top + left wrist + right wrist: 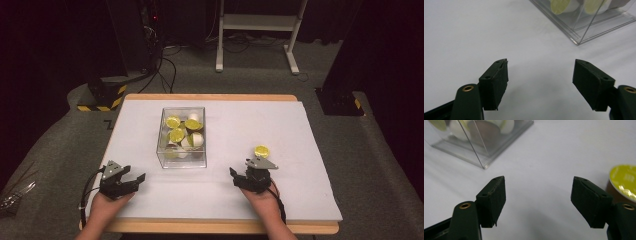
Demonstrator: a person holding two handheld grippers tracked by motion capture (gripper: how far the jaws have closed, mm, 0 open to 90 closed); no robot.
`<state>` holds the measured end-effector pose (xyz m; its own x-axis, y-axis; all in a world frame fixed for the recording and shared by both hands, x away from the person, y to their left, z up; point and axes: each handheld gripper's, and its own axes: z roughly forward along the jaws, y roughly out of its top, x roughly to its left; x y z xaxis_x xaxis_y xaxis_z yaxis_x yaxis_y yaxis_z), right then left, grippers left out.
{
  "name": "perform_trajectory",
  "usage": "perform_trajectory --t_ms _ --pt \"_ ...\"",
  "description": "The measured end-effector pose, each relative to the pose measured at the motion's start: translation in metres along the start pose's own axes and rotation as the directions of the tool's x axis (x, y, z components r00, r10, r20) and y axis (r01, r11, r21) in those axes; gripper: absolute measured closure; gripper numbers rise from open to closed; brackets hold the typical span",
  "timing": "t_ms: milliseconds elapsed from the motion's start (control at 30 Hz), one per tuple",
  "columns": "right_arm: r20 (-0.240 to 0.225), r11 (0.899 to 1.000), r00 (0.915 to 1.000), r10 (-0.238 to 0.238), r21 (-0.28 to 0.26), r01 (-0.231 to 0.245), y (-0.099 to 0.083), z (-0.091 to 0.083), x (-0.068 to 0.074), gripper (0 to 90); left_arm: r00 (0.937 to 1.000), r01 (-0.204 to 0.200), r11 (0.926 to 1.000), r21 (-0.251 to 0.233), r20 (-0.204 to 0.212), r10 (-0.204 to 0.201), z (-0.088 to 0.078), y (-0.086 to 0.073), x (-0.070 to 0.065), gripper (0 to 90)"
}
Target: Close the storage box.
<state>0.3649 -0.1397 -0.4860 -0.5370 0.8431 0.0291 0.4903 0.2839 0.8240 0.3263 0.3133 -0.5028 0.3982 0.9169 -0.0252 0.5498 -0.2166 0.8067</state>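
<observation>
A clear plastic box (182,137) stands on the white table top (260,117) and holds several capsules with yellow-green foil lids. One loose capsule (261,151) with a yellow lid sits on the table right of the box. My right gripper (245,171) is just in front of that capsule, open and empty. The right gripper view has the capsule (624,181) beyond the right jaw and the box corner (481,142) at upper left, gripper (537,192) open. My left gripper (134,175) lies left of the box's near corner, open with nothing between its jaws (540,75); the box (584,22) is at upper right.
The wooden table edge (220,227) runs along the front. Beyond the table are a white stand's legs (255,35), cables on grey carpet, and a black post base with yellow-black tape (102,97) at the left.
</observation>
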Motion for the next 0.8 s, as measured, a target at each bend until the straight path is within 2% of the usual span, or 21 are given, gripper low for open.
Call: perform_trajectory --t_ms 33,100,133,167,200,300,367,400,800 --pt "0.007 1.000 1.0000 0.000 0.012 0.000 -0.004 -0.001 -0.002 29.1 1.0000 -0.006 0.9999 0.016 -0.006 0.006 0.001 0.000 -0.001 29.0" --pt "0.019 0.999 0.9998 -0.001 0.046 0.000 -0.015 -0.003 -0.007 29.7 0.9986 -0.047 0.9972 0.058 -0.021 0.049 0.006 0.000 -0.006 28.4" --pt "0.028 0.998 0.9996 -0.010 0.057 0.009 -0.017 -0.003 -0.008 30.1 0.9986 -0.047 0.9972 0.058 -0.021 0.049 0.006 0.000 -0.006 28.1" --pt "0.028 0.998 0.9996 -0.010 0.057 0.009 -0.017 -0.003 -0.008 30.1 0.9982 -0.054 0.9949 0.085 -0.020 0.056 0.008 0.001 -0.007 28.1" --pt "0.033 0.997 0.9993 -0.018 0.079 0.015 -0.020 -0.003 -0.009 30.3 0.9994 -0.033 0.9946 0.098 -0.010 0.034 0.009 0.001 -0.006 28.2" --pt "0.026 0.996 0.9995 -0.017 0.090 0.015 -0.021 -0.003 -0.009 31.5 0.9993 -0.034 0.9945 0.099 -0.008 0.035 0.009 0.001 -0.006 27.7" --pt "0.022 0.991 0.9993 -0.030 0.129 0.027 -0.021 0.000 -0.007 31.7 0.9994 -0.033 0.9947 0.097 -0.011 0.034 0.009 0.000 -0.006 27.6" --pt "0.024 0.986 0.9982 -0.055 0.156 0.051 -0.020 0.003 -0.005 33.5 0.9994 -0.032 0.9948 0.096 -0.013 0.034 0.009 0.000 -0.007 27.5" --pt "0.015 0.987 0.9983 -0.057 0.152 0.054 -0.020 0.003 -0.005 34.5 0.9993 -0.036 0.9950 0.093 -0.009 0.037 0.009 0.000 -0.006 27.5"
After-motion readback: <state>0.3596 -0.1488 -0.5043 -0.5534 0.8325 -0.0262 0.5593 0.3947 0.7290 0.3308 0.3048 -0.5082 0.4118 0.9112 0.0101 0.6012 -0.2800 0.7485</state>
